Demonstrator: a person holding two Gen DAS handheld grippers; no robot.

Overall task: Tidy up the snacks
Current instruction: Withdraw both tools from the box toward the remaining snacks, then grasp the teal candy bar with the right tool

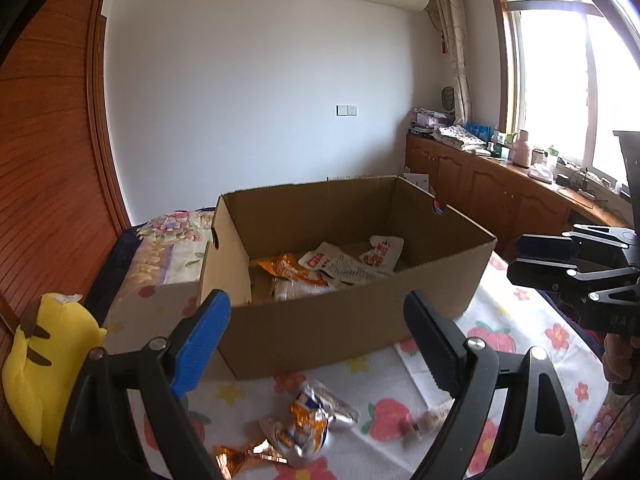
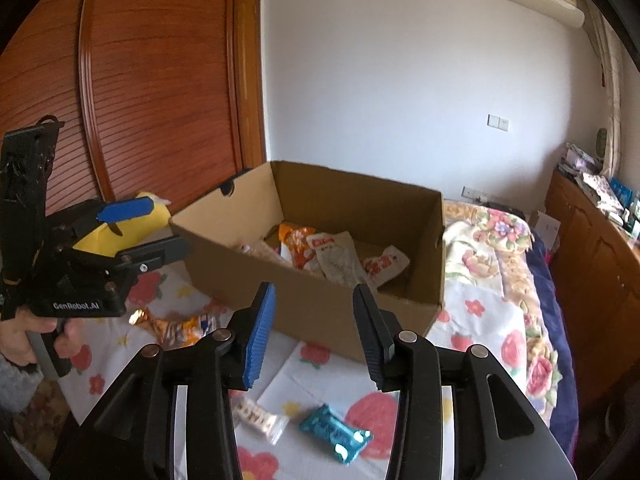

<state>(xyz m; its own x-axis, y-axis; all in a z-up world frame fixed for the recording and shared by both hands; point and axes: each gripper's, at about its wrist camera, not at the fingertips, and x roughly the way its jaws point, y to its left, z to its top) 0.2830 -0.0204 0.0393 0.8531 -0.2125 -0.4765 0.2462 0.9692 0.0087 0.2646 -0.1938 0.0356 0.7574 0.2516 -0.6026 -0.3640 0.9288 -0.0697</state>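
An open cardboard box [image 1: 344, 320] stands on the bed and holds several snack packets [image 1: 320, 266], also seen in the right wrist view [image 2: 340, 256]. My left gripper [image 1: 316, 344] is open and empty in front of the box, above an orange and silver packet [image 1: 308, 420] and a small clear packet [image 1: 428, 420]. My right gripper [image 2: 314, 334] is open and empty, above a teal packet [image 2: 336, 434] and a clear biscuit packet [image 2: 260, 420]. The orange packet [image 2: 180, 326] lies under the left gripper [image 2: 148, 228]. The right gripper [image 1: 536, 260] shows beside the box.
A strawberry-print cloth [image 2: 480, 320] covers the bed. A yellow plush toy [image 1: 44, 352] lies at the left. A wooden wardrobe [image 2: 152, 72] stands behind. Wooden cabinets [image 1: 480, 184] with clutter run under the window.
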